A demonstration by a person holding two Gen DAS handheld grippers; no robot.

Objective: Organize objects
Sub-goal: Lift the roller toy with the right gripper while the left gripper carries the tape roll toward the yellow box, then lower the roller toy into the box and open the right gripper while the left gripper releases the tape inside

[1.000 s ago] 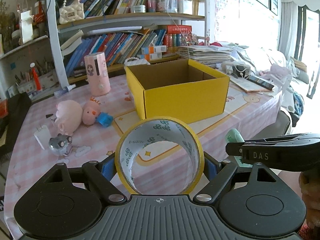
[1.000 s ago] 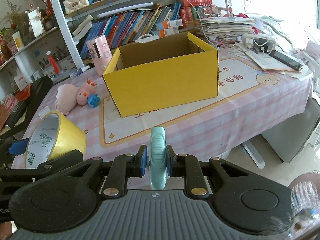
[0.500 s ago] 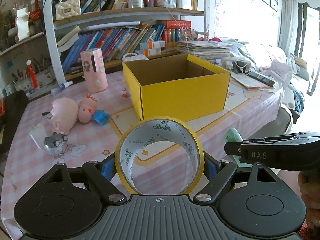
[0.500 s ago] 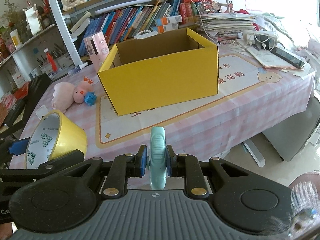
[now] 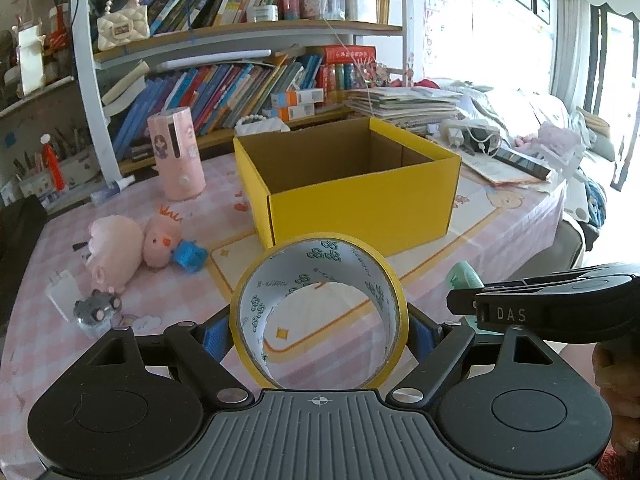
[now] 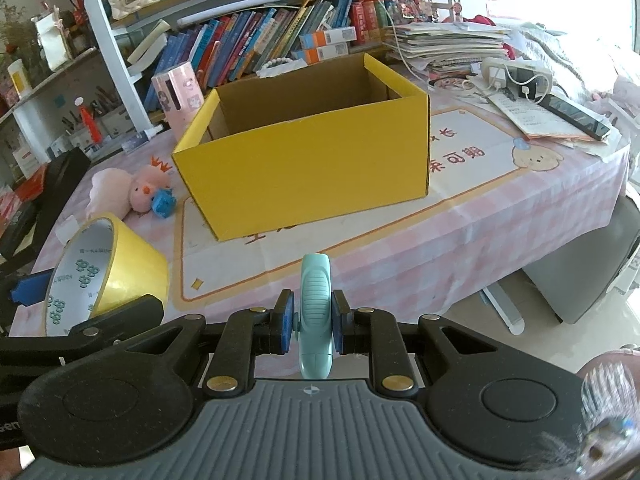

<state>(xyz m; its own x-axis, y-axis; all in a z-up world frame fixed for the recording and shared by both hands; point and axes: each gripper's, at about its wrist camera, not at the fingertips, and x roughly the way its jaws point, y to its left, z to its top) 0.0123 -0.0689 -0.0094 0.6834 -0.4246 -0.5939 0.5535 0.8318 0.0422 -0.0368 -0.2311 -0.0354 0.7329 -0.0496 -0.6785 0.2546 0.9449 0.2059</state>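
My left gripper [image 5: 319, 330] is shut on a yellow tape roll [image 5: 394, 292], held above the near table edge, short of the open yellow box [image 5: 360, 210]. The tape roll also shows in the right wrist view [image 6: 132, 264] at the left. My right gripper [image 6: 314, 322] is shut on a flat mint-green object [image 6: 316, 300], held upright to the right of the left gripper; its tip shows in the left wrist view [image 5: 464, 278]. The box [image 6: 312, 168] stands ahead of both grippers and what I see of its inside is empty.
Left of the box lie a pink plush toy [image 5: 116, 244], a pink chick with a blue piece [image 5: 162, 240], a small grey toy [image 5: 96, 308], a white plug [image 5: 62, 294] and a pink cylinder [image 5: 176, 158]. Papers and a power strip [image 6: 516, 74] lie right. Bookshelves stand behind.
Both grippers have moved forward and a little up toward the yellow box, which looks nearer and larger. Both grips are unchanged.
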